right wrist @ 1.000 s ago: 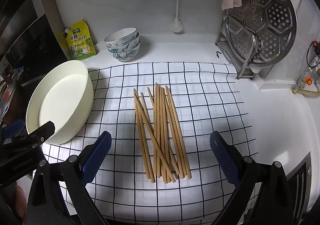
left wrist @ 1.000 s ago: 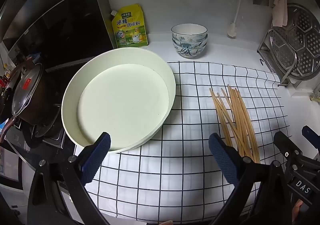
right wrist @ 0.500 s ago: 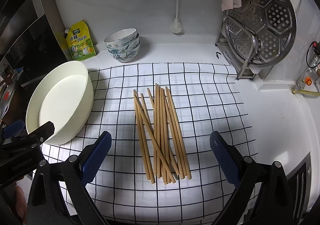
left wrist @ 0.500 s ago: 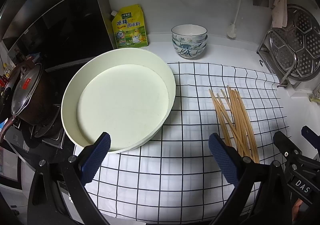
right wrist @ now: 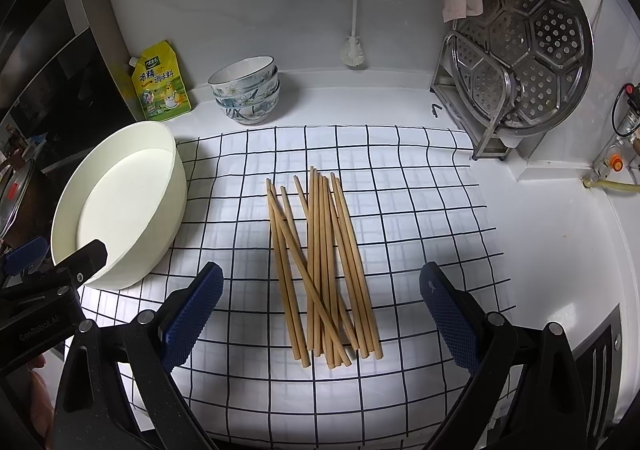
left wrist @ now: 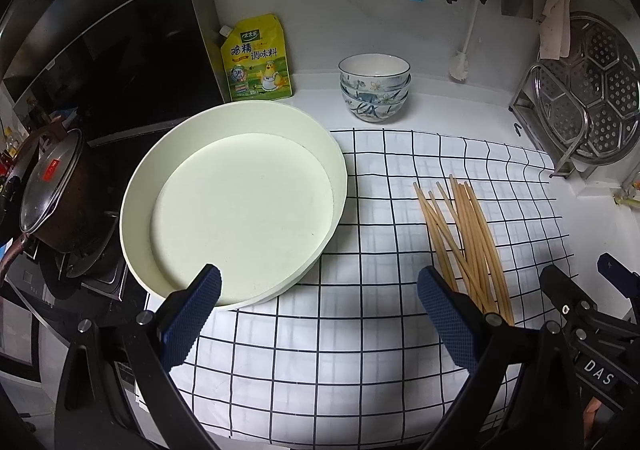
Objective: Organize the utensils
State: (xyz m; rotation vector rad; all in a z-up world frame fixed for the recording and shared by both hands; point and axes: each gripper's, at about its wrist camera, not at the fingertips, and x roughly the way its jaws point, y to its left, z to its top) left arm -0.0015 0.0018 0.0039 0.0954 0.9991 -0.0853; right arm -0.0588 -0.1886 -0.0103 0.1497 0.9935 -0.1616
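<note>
Several wooden chopsticks (right wrist: pixel 324 262) lie in a loose bundle on a white checked cloth (right wrist: pixel 420 209), pointing away from me. My right gripper (right wrist: pixel 320 314) hovers open just in front of their near ends, fingers either side, holding nothing. The same chopsticks (left wrist: pixel 464 238) sit to the right in the left wrist view. My left gripper (left wrist: pixel 320 314) is open and empty over the cloth (left wrist: pixel 340 350), near the front rim of a round cream-white tray (left wrist: pixel 132 209). That tray (right wrist: pixel 176 185) is empty and lies left of the chopsticks.
Stacked patterned bowls (left wrist: pixel 374 87) and a yellow seasoning pouch (left wrist: pixel 258 57) stand by the back wall. A metal rack with a steamer plate (right wrist: pixel 520 45) is at the back right. A lidded pot (left wrist: pixel 52 193) sits on the stove at left. The right gripper's body (left wrist: pixel 592 334) shows at lower right.
Almost nothing has changed; the left view has drifted very slightly, and both grippers stay open in place.
</note>
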